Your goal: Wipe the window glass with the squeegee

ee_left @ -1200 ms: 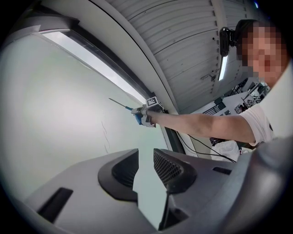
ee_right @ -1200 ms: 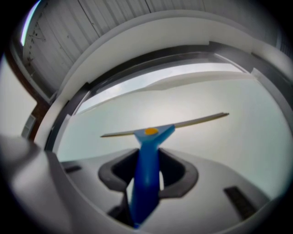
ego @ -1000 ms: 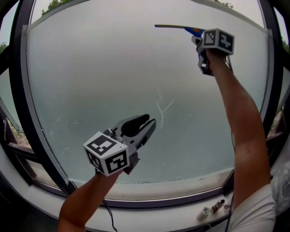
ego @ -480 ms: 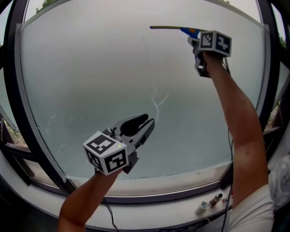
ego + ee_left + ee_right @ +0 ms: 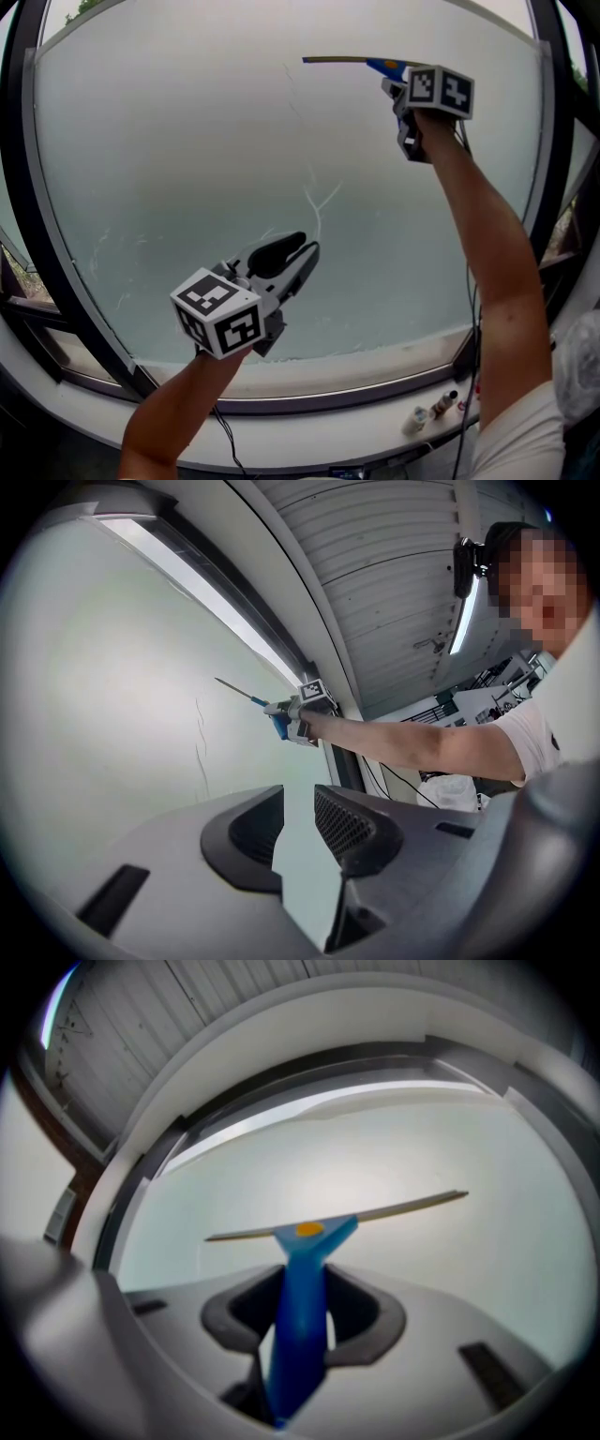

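My right gripper (image 5: 398, 80) is raised high at the upper right of the window glass (image 5: 206, 159), shut on the blue handle of the squeegee (image 5: 375, 62). In the right gripper view the squeegee (image 5: 305, 1279) sticks up between the jaws, its long thin blade (image 5: 394, 1208) lying roughly level against the pane. The left gripper (image 5: 305, 255) hovers lower, near the middle of the glass, open with nothing between its fingers. In the left gripper view the left gripper (image 5: 298, 819) points at the pane, and the squeegee (image 5: 246, 697) with the right arm shows farther up.
Thin water trails (image 5: 314, 206) run down the middle of the frosted pane. A dark window frame (image 5: 33, 244) rings the glass, with a white sill (image 5: 328, 412) below. Two small bottles (image 5: 429, 412) lie on the sill at the lower right, beside a hanging cable (image 5: 466, 375).
The squeegee blade and the right gripper have slid a little down the glass. The water trail above the streaks now shows longer. The left gripper has hardly shifted.
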The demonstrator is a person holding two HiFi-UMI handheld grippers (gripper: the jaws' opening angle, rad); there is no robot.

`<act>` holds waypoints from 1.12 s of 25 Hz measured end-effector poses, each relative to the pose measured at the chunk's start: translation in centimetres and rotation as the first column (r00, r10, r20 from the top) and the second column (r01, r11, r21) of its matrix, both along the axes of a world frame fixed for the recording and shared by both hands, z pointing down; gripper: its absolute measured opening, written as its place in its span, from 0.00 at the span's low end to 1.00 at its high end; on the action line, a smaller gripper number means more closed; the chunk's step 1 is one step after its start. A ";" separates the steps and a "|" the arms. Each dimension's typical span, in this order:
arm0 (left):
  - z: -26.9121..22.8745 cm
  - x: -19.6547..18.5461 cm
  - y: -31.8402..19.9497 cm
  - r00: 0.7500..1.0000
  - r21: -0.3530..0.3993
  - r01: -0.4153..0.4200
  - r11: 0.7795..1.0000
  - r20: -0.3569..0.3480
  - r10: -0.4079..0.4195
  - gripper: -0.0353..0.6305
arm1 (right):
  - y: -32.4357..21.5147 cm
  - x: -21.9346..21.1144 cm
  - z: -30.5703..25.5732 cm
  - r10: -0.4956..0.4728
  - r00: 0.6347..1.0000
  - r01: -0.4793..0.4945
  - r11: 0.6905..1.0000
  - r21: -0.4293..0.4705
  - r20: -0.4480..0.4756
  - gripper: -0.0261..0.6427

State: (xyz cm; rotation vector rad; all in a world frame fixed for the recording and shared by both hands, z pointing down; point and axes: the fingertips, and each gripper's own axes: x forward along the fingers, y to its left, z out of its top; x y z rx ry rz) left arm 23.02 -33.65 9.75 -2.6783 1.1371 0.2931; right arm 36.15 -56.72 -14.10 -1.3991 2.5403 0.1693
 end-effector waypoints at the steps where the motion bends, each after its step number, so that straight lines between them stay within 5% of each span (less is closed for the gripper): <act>1: 0.1 0.1 0.0 1.000 -0.001 -0.001 1.000 0.002 0.001 0.24 | 0.0 0.1 0.2 -0.001 1.000 0.001 1.000 -0.003 0.000 0.26; 28: 2.8 1.1 0.3 1.000 -0.061 -0.019 0.998 -0.014 0.018 0.24 | 0.7 1.1 7.9 0.029 0.998 -0.032 0.998 -0.057 -0.050 0.26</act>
